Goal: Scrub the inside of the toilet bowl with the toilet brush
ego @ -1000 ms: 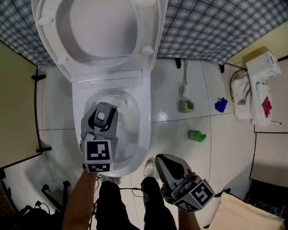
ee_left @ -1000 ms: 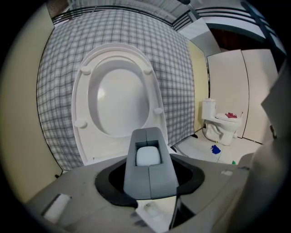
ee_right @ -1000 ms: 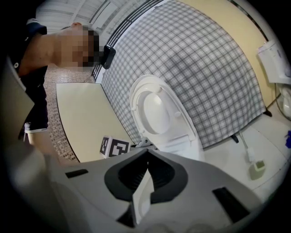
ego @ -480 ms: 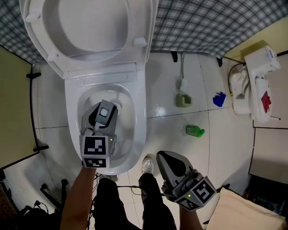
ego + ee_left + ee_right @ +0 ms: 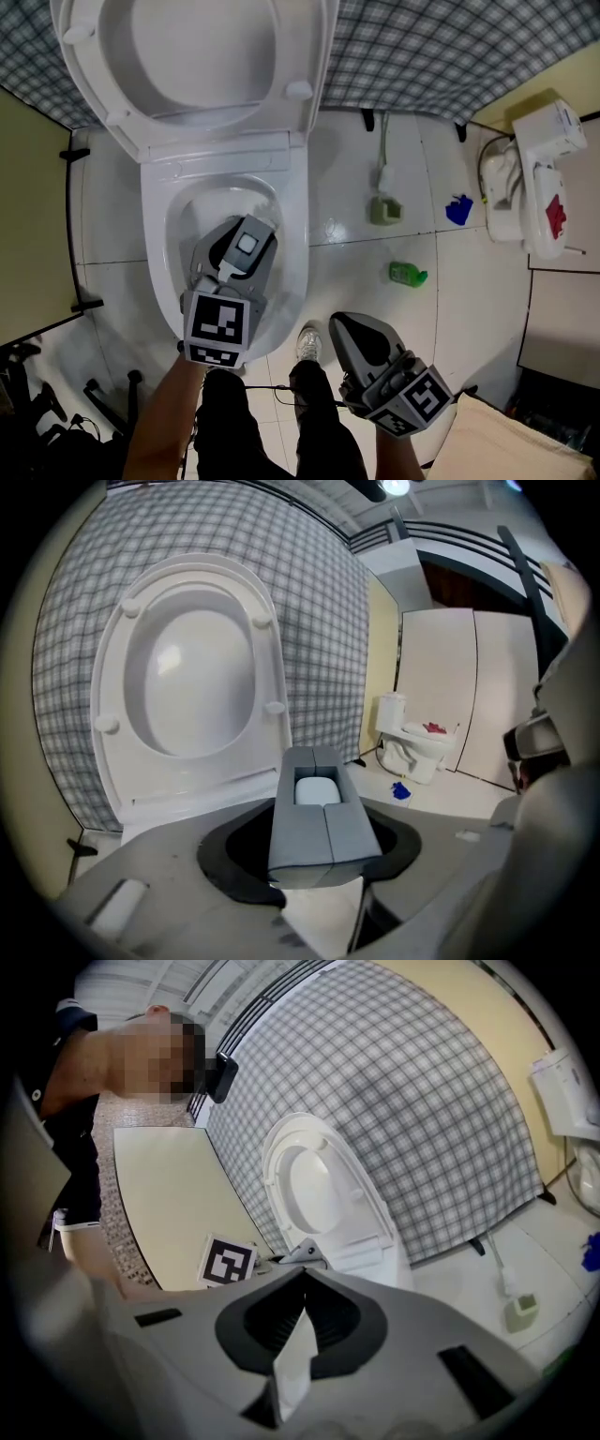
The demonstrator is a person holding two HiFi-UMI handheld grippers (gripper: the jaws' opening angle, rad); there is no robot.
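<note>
Holding the grey, block-handled toilet brush [image 5: 323, 827], jaws clamped fairly wide on it, left gripper [image 5: 230, 277] hangs over white ceramic toilet bowl [image 5: 295, 234] at left; right gripper [image 5: 345, 330] closed, empty; risk: hard sweeps may twist the brush loose or splash.
</note>
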